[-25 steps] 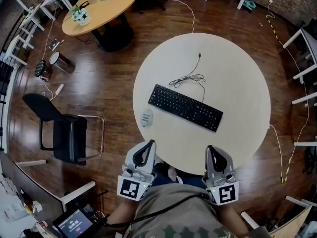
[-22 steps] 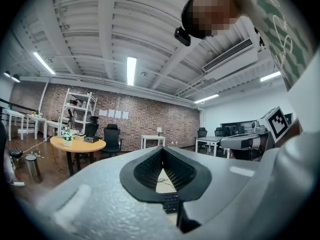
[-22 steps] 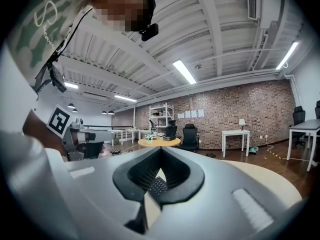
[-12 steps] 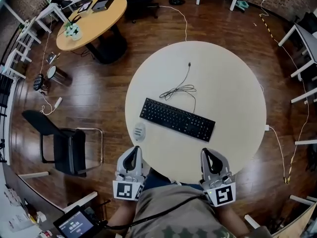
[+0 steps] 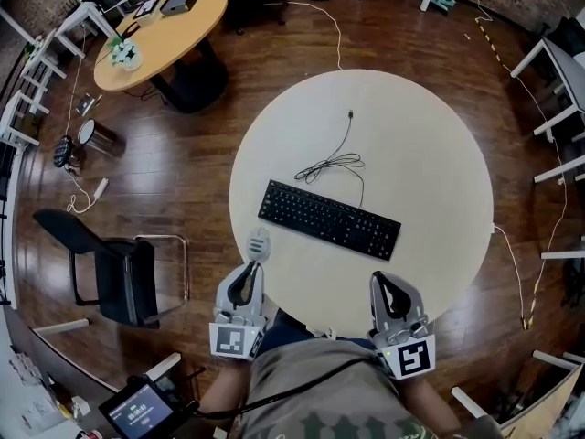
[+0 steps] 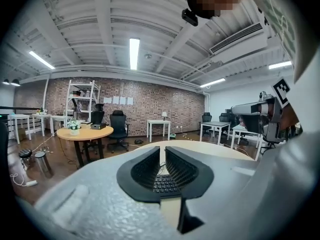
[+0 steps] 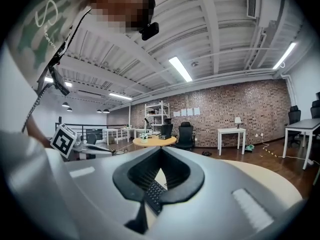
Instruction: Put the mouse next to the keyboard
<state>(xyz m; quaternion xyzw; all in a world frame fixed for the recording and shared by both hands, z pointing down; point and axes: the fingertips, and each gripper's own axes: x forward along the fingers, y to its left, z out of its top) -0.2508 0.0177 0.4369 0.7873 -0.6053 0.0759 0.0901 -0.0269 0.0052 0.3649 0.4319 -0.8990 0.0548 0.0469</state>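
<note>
Mouse (image 5: 259, 243), pale oval, lies near flat black keyboard (image 5: 329, 219).

Black keyboard (image 5: 329, 219), seemingly pale-grey mouse (image 5: 259, 243)

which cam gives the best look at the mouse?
Head view: the white mouse lies in full view on the round table, just off the left end of the keyboard. Neither gripper view shows it; both show only keyboard keys between their jaws.

Office: desks (image 6: 159, 122), swivel chairs (image 6: 118, 125)
</note>
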